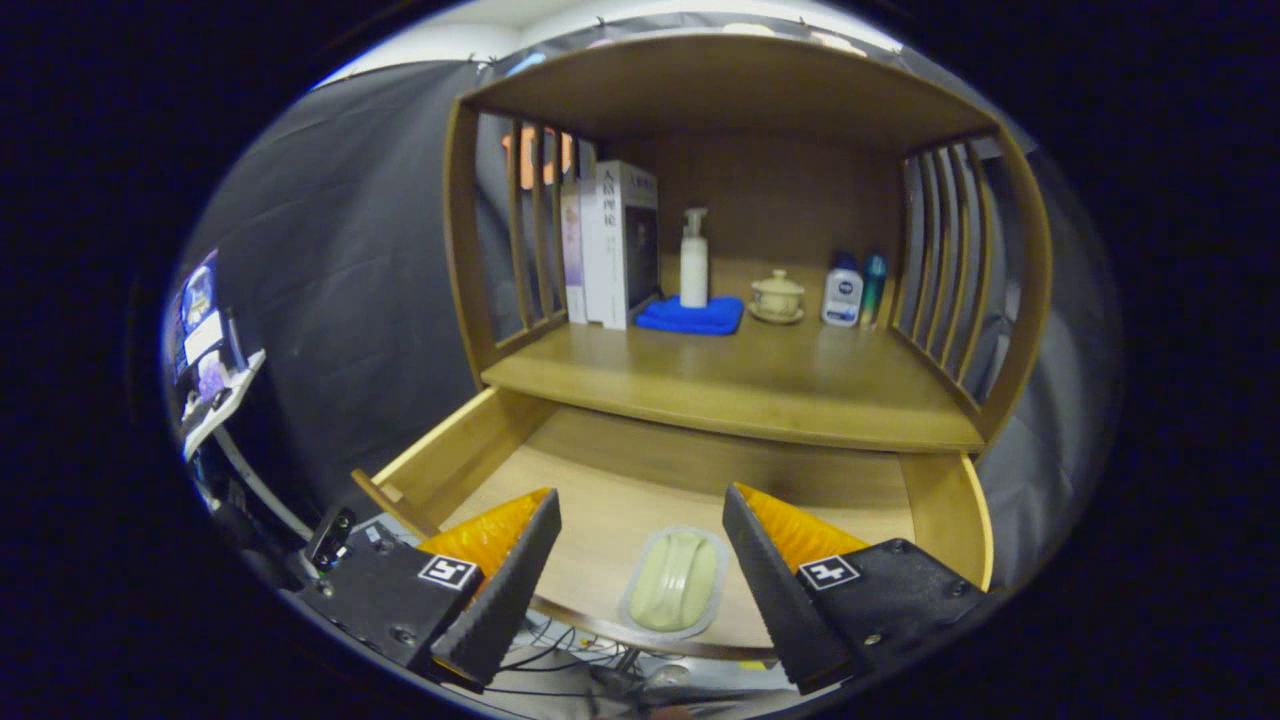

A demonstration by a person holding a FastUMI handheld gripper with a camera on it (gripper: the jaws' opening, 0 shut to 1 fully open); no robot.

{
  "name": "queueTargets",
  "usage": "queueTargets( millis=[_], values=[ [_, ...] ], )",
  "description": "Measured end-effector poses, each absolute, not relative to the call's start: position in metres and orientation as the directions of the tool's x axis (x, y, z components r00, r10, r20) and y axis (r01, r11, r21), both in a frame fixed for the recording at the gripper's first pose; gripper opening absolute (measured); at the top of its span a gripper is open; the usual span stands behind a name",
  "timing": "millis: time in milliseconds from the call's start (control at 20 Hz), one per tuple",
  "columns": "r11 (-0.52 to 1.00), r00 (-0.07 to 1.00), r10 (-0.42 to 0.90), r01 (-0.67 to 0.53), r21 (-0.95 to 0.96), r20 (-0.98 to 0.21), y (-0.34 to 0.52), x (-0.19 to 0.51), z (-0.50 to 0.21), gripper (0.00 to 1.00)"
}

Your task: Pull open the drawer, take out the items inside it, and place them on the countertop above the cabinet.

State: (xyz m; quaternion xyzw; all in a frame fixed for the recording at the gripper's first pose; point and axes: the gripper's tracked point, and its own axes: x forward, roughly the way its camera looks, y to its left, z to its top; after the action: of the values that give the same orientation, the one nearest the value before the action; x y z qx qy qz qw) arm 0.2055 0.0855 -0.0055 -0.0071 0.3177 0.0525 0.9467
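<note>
claw (640,560): spread wide, holding nothing, above drawer front | drawer (460,450): pulled open below tabletop | pale oval packet (675,582): lying flat in drawer near its front edge, between the claw fingers, untouched | tabletop (740,385): carries books (612,245), pump bottle (694,260), blue cloth (692,316), lidded cup (777,296), two bottles (843,290)

Drawer (455,455) pulled open below the countertop (740,385). My gripper (640,560) hangs over its near edge, fingers spread wide, touching nothing. A pale soap dish (675,582) lies on the drawer floor between them. Far back on the countertop: books (612,240), pump bottle (694,258), blue cloth (692,315), lidded cup (777,296).
</note>
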Motion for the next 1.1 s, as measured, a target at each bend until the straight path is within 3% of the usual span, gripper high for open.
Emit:
queueTargets(
  millis=[200, 350, 550, 800, 1100],
  values=[
    [0.995, 0.576, 0.097, -0.058, 0.078, -0.812, 0.084, 0.208, -0.059, 0.90],
    [0.995, 0.487, 0.096, -0.019, 0.099, -0.868, 0.083, 0.205, -0.094, 0.86],
    [0.996, 0.470, 0.051, 0.038, 0.078, -0.881, 0.065, 0.204, -0.102, 0.71],
    [0.998, 0.503, 0.016, 0.047, 0.046, -0.864, 0.056, 0.211, -0.102, 0.22],
    [0.999, 0.550, 0.006, 0.035, 0.030, -0.835, 0.052, 0.216, -0.083, 0.21]
  ],
)
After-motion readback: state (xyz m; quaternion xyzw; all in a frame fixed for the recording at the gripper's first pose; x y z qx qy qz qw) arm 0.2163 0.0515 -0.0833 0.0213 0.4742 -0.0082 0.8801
